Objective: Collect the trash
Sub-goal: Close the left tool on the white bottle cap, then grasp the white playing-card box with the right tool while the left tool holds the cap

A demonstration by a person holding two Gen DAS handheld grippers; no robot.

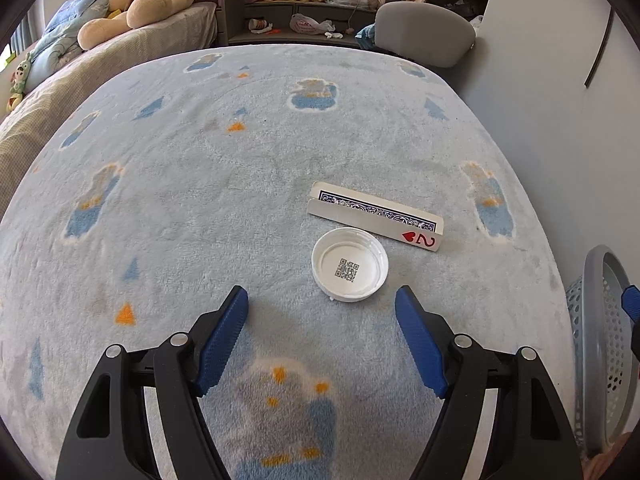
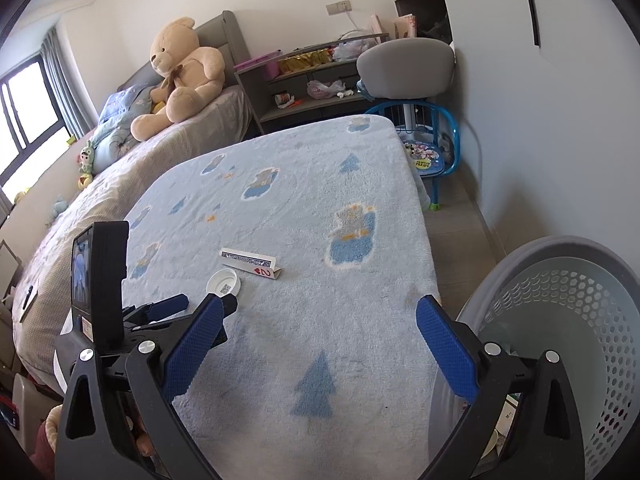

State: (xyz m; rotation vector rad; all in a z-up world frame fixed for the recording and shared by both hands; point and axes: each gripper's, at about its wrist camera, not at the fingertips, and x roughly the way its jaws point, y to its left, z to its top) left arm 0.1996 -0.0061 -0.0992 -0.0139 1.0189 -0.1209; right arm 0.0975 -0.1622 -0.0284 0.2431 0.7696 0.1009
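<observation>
The white cap (image 1: 349, 269) lies open side up on the blanket-covered table (image 1: 200, 184), a printed code square showing on its inner face, nearer the table's right edge than its left. Just behind it, touching or nearly so, sits a folded playing card (image 1: 376, 216), its patterned back raised and a red two of hearts on the flap that lies flat. Both read as the trash left on the table.

The left gripper (image 1: 322, 300) hangs just short of the cap, jaws apart and empty, the cap sitting beyond the tips and slightly toward the right finger. The step in hand looks like the approach to pick up the cap. The next move probably calls for a short advance and drop so the pads straddle its rim, without catching the card.

The right gripper (image 2: 320, 312) also stands apart and empty, over the table's near right corner. Off that edge waits the grey perforated basket (image 2: 560, 320), the likely drop point.
</observation>
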